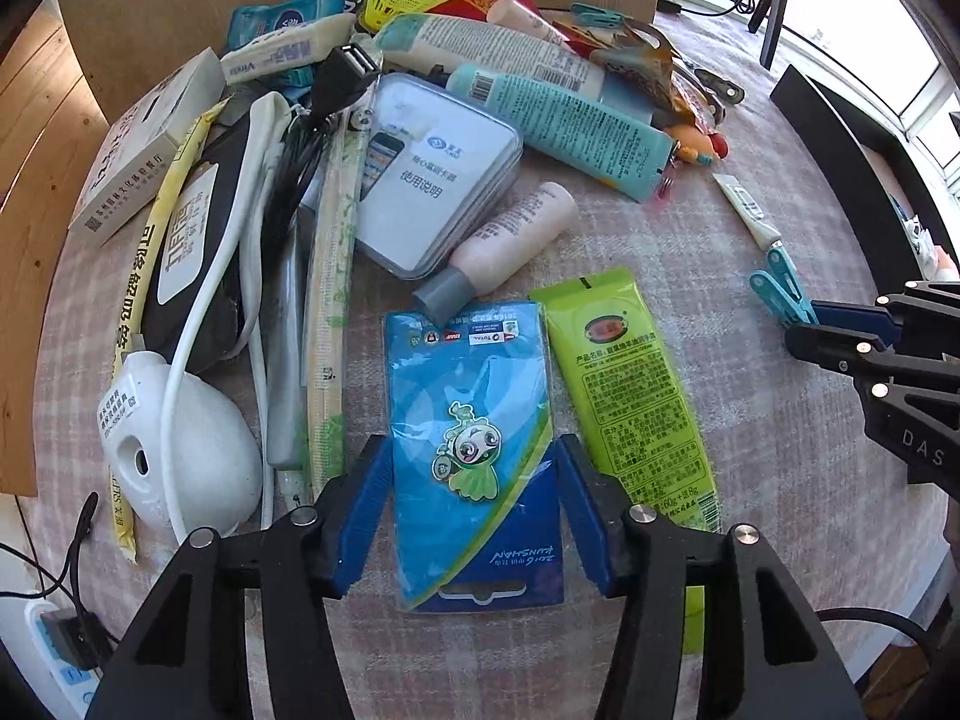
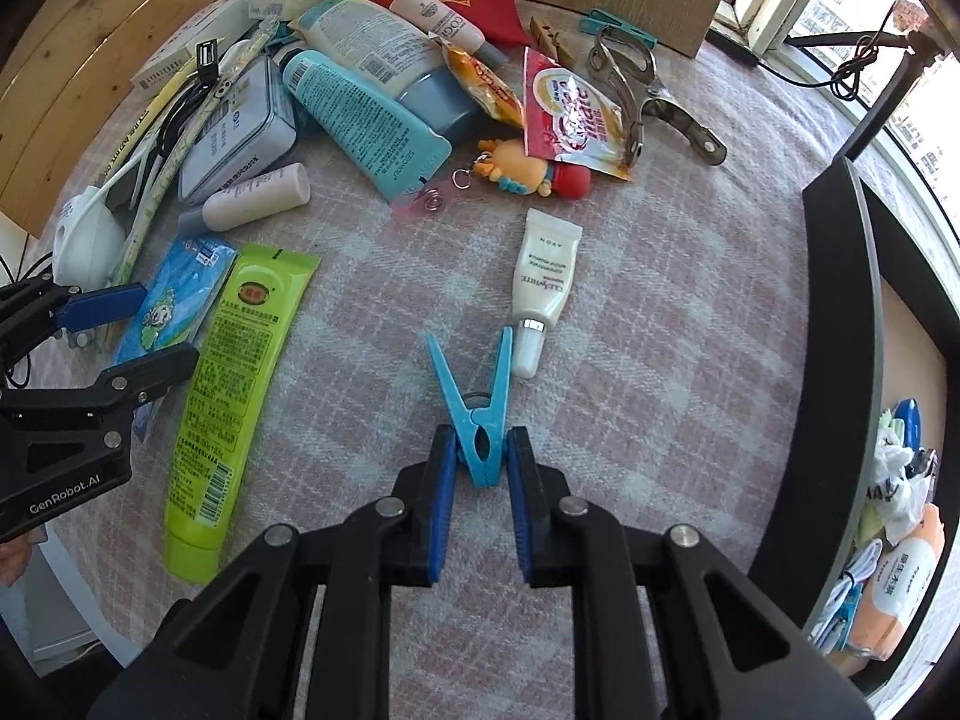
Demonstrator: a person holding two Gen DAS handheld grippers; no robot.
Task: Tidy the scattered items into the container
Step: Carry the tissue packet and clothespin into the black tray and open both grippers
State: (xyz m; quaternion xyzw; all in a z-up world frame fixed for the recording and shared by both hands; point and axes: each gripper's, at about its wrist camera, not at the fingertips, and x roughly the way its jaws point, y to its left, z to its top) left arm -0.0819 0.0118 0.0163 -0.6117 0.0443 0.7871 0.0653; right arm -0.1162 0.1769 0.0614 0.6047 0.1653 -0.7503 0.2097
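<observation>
Plaid cloth (image 2: pixel 660 276) holding clutter | right gripper (image 2: pixel 477 468) clamping blue peg (image 2: pixel 474 414), tube (image 2: pixel 540 282) at 1 o'clock | left gripper (image 1: pixel 471 480) gaping, straddling blue card (image 1: pixel 474 420) | bin (image 2: pixel 840 360) lying at 3 o'clock

Container (image 2: pixel 840 324) interior mostly out of frame

The table cloth (image 2: pixel 660 276) looks soft and woven (pink checks). The green tube (image 2: pixel 231 384) is shiny plastic. The tongs (image 2: pixel 636 84) are shiny metal.
</observation>
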